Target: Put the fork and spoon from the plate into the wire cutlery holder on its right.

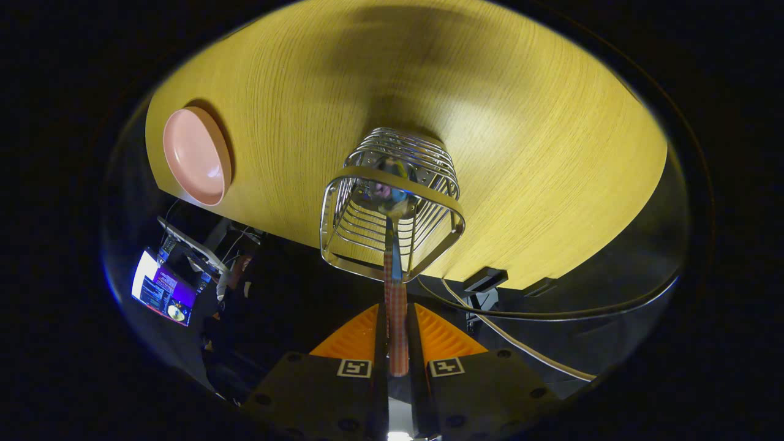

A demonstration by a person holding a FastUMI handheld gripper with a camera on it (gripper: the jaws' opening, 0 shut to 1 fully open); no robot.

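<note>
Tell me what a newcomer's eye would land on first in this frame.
First, the wire cutlery holder just ahead of the fingers, standing on the wooden table. The gripper is shut on a spoon by its checked orange handle, the shiny bowl hanging inside the holder's rim. Beyond and to the left lies the pink plate, with nothing on it.

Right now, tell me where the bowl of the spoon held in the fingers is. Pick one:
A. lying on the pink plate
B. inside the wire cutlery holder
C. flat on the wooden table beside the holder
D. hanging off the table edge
B: the spoon, its checked handle clamped by the orange fingers, reaches over the rim into the wire cutlery holder, away from the pink plate.
</note>
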